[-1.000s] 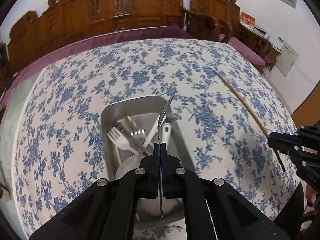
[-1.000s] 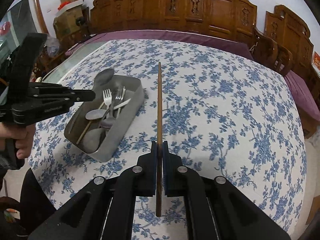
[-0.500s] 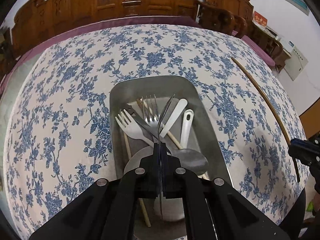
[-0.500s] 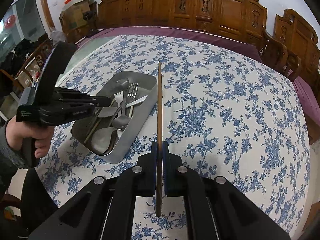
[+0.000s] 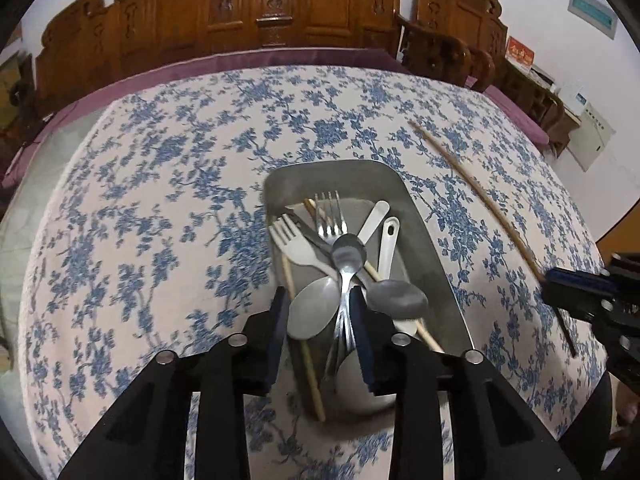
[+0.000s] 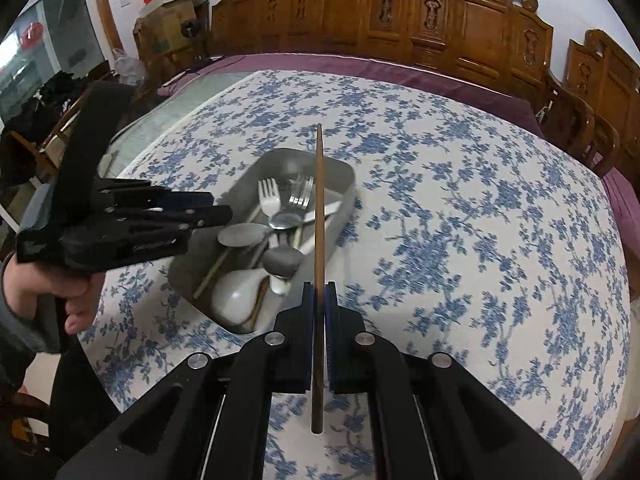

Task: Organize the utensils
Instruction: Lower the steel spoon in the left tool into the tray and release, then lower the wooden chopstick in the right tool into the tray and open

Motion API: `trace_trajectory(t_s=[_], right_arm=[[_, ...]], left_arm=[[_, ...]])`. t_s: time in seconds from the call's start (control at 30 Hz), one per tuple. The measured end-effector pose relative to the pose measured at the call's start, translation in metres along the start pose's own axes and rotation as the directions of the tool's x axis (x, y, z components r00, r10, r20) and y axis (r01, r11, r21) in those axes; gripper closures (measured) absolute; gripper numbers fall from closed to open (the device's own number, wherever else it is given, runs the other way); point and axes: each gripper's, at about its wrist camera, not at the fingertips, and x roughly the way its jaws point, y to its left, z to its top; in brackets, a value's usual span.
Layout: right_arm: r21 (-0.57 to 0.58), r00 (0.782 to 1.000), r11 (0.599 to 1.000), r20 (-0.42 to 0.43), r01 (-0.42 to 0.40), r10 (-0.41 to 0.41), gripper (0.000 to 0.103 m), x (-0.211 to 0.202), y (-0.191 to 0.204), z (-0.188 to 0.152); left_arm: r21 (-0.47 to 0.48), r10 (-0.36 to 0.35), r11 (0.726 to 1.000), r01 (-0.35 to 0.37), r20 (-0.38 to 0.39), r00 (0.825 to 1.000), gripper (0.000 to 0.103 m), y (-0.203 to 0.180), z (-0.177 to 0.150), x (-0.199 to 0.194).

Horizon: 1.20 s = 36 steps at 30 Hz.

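A steel tray [image 5: 424,220] on the flowered tablecloth holds forks, spoons and chopsticks. My left gripper [image 5: 318,300] hovers over its near end and its jaws are opening. A metal spoon [image 5: 349,254] lies on the pile, its handle running loose between the fingers. My right gripper [image 6: 319,292] is shut on a long wooden chopstick [image 6: 318,208] whose tip reaches over the tray [image 6: 336,232]. In the left wrist view the right gripper [image 5: 552,282] and the chopstick [image 5: 480,196] are just right of the tray. The right wrist view shows the left gripper [image 6: 220,206] at the tray's left side.
Blue-flowered tablecloth [image 6: 460,240] covers the round table, with a purple edge [image 6: 400,70] at the back. Carved wooden chairs [image 5: 272,4] line the far side. A person's hand [image 6: 76,292] grips the left tool. Cardboard boxes [image 6: 168,20] stand beyond the table's left.
My left gripper came in over the tray and opened, and the spoon it held upright now lies among the utensils. My right gripper carried the chopstick leftward, closer to the tray.
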Motion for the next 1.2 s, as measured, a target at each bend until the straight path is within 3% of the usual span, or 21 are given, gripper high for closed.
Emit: trace_trajectory(t_s=[0.23, 0.3, 0.43, 0.57, 0.73, 1.2], right_arm=[[-0.014, 0.999, 1.000, -0.022, -0.027, 0.027, 0.097, 0.023, 0.028, 0.010], [-0.016, 0.999, 0.999, -0.028, -0.027, 0.027, 0.097, 0.029, 0.034, 0.012], [0.011, 0.999, 0.999, -0.025, -0.031, 0.032, 0.097, 0.039, 0.041, 0.018], [0.017, 0.999, 1.000, -0.030, -0.019, 0.019, 0.097, 0.049, 0.048, 0.023], [0.039, 0.999, 0.999, -0.041, 0.001, 0.001, 0.097, 0.062, 0.050, 0.022], [0.189, 0.997, 0.982, -0.075, -0.011, 0.025, 0.097, 0.092, 0.027, 0.015]], left_arm=[[-0.007, 0.014, 1.000, -0.014, 0.039, 0.999, 0.070, 0.018, -0.019, -0.029], [-0.018, 0.015, 1.000, -0.014, 0.053, 0.998, 0.058, 0.025, -0.023, -0.037], [-0.037, 0.011, 0.999, -0.008, 0.075, 0.997, 0.054, 0.038, -0.029, -0.048], [-0.044, 0.021, 0.999, -0.017, 0.089, 0.996, 0.034, 0.048, -0.034, -0.053], [-0.054, 0.040, 0.998, -0.036, 0.086, 0.995, 0.017, 0.059, -0.039, -0.054], [-0.100, 0.039, 0.995, -0.029, 0.093, 0.995, 0.013, 0.072, -0.048, -0.060]])
